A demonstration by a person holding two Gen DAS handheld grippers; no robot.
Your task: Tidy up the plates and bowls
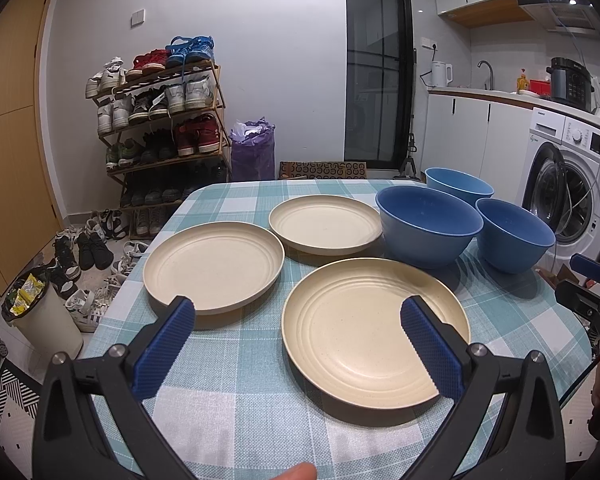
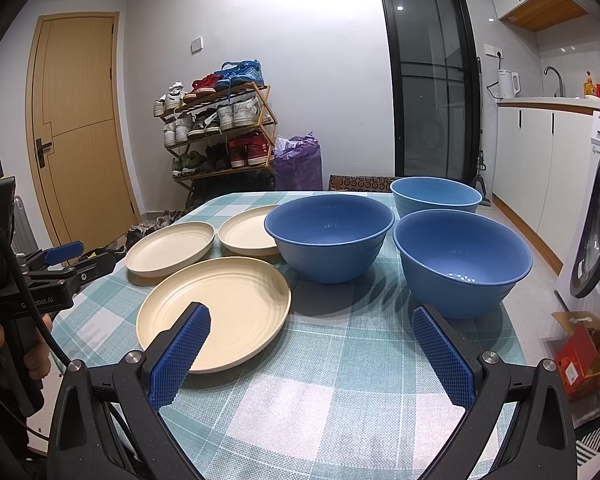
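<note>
Three cream plates lie apart on the checked tablecloth: a near one (image 1: 374, 332) (image 2: 220, 312), a left one (image 1: 214, 265) (image 2: 170, 247) and a far one (image 1: 325, 224) (image 2: 248, 229). Three blue bowls stand upright to their right: a middle one (image 1: 428, 224) (image 2: 329, 230), a near right one (image 1: 514, 234) (image 2: 462, 258) and a far one (image 1: 458, 185) (image 2: 435, 196). My left gripper (image 1: 298, 312) is open and empty above the near plate's near side. My right gripper (image 2: 310, 320) is open and empty, between the near plate and the near right bowl.
The table (image 1: 236, 400) has edges at left and right. A shoe rack (image 1: 160, 120), a purple bag (image 1: 252, 148) and a bin (image 1: 44, 312) stand beyond on the left. A washing machine (image 1: 568, 184) and a counter are on the right. A cardboard box (image 2: 584, 348) sits on the floor.
</note>
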